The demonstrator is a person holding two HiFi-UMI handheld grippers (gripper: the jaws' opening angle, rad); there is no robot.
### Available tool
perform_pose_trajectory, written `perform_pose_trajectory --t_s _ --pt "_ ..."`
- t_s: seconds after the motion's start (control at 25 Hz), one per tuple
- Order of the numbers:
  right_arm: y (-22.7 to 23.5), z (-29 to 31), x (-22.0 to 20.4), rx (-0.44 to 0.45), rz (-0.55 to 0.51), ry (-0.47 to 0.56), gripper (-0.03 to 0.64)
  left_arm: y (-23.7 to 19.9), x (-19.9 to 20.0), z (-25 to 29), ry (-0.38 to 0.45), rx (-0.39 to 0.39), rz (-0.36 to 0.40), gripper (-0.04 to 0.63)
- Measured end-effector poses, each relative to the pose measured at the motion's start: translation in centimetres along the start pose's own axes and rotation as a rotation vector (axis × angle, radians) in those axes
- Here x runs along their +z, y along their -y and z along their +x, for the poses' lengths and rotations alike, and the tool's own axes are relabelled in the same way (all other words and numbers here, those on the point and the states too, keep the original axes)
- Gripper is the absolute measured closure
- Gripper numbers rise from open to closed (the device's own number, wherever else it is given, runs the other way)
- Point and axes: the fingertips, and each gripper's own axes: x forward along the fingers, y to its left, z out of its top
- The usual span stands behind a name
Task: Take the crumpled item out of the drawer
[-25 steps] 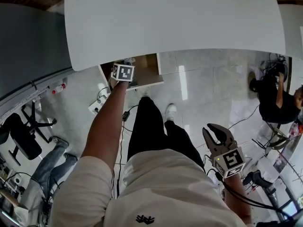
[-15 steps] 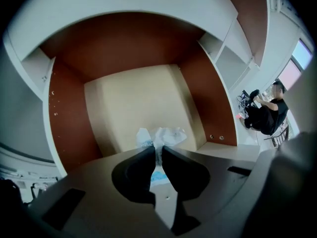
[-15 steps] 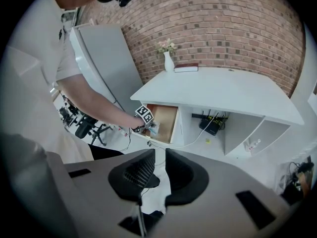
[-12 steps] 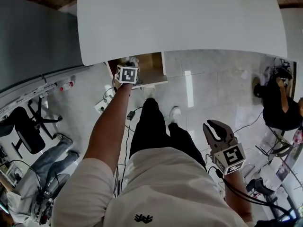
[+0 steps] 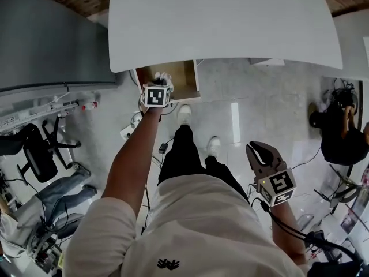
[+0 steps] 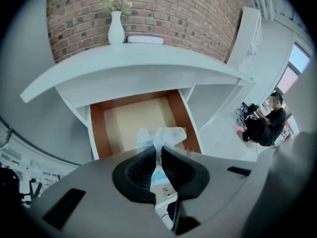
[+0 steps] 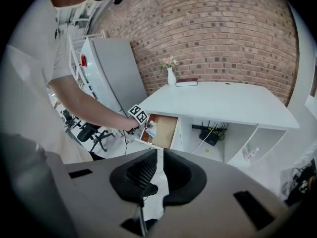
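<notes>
The left gripper (image 6: 159, 151) pinched the crinkly white crumpled item (image 6: 168, 134) above the wooden drawer (image 6: 124, 120). The right gripper (image 7: 159, 157) was closed, empty.

The head view looks steeply down from above the person onto the white curved desk top (image 5: 225, 22) and the open brown wooden drawer (image 5: 184, 77). The left gripper view sits close, facing into that drawer (image 6: 131, 123) past the crumpled white plastic item (image 6: 163, 135). The right gripper view looks from farther back toward the red brick wall (image 7: 223, 33), sharing the desk top (image 7: 218, 103) and drawer (image 7: 166, 125).
</notes>
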Motion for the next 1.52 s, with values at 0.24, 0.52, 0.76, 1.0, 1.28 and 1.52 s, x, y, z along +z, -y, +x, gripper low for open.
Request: perform_pose_trajectory --t_s 0.24,0.52,0.76,1.0,1.28,1.52 --pt "0.6 -4.0 -0.8 0.008 -0.020 0.075 0.560 4.1 0.8 -7.2 0.068 0.009 0.006 0.546" --pt "0.4 -9.1 -3.5 0.027 -0.066 0.123 0.574 9.6 -1.0 -15.1 0.144 -0.005 -0.012 0.548" --pt "-1.0 -12.7 -4.5 0.065 -0.108 0.151 0.580 13.8 -3.5 -21.5 0.188 -0.044 -0.007 0.548" --pt "-1.7 -15.7 -5.6 0.092 -0.138 0.175 0.581 18.2 -5.2 -27.2 0.238 -0.073 0.006 0.548" --pt "-2.3 -18.4 -6.8 0.114 -0.174 0.193 0.583 22.8 -7.6 -32.7 0.277 -0.129 0.013 0.548" --pt "-2.2 -20.5 -8.3 0.128 -0.193 0.189 0.584 27.5 -9.3 -36.2 0.288 -0.169 0.051 0.549"
